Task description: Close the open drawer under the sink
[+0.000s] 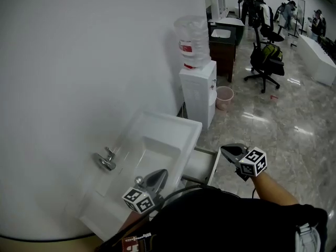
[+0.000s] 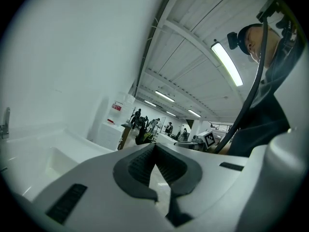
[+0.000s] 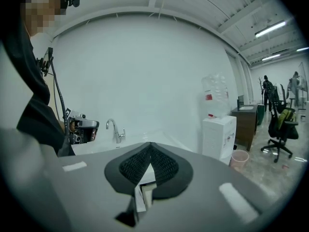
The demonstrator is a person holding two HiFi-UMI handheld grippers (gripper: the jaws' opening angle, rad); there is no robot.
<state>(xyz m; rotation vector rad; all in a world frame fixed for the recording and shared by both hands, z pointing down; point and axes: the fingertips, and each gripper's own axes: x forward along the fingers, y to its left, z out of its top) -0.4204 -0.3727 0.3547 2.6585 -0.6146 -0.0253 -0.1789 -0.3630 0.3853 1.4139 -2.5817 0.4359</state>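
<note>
White drawer (image 1: 201, 165) is sticking out just left of the right claw (image 1: 230, 152), likely gliding light; I'd be nudging its stiff front. That claw and the left claw (image 1: 156, 178) are both sitting pressed together, empty.

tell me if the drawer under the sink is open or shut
Open: the drawer juts out beyond the sink's front edge.

Water dispenser (image 1: 198, 93) beside pink bin (image 1: 224, 97); black chair (image 1: 265, 62) beyond.
</note>
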